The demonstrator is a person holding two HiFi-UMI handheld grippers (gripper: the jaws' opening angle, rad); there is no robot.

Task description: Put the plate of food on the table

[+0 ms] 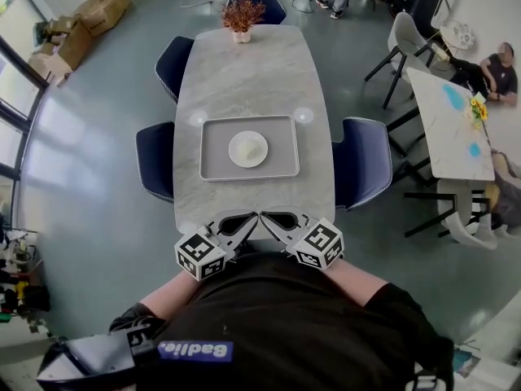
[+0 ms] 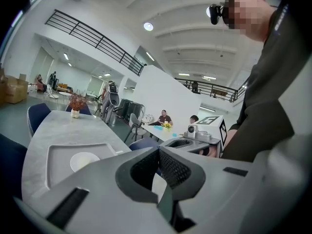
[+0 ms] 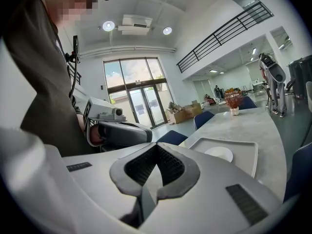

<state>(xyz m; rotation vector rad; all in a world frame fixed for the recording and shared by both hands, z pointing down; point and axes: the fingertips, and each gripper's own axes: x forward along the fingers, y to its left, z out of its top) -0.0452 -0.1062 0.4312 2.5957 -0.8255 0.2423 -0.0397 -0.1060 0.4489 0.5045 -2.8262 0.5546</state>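
A white plate point(image 1: 248, 149) with pale food lies on a grey tray point(image 1: 213, 149) in the middle of the marble table point(image 1: 244, 76). My left gripper point(image 1: 248, 221) and right gripper point(image 1: 270, 218) hover side by side at the table's near edge, tips pointing toward each other, well short of the tray. Both are shut with nothing between the jaws. The left gripper view has its shut jaws in front, with the tray point(image 2: 58, 152) and plate point(image 2: 84, 161) to the left. In the right gripper view the tray point(image 3: 243, 147) and plate point(image 3: 219, 153) lie to the right.
A potted dried plant point(image 1: 242, 15) stands at the table's far end. Blue chairs point(image 1: 155, 157) point(image 1: 364, 161) flank the table. A white table point(image 1: 446, 125) with chairs and a seated person point(image 1: 498, 72) are to the right. Cardboard boxes point(image 1: 89, 19) sit at far left.
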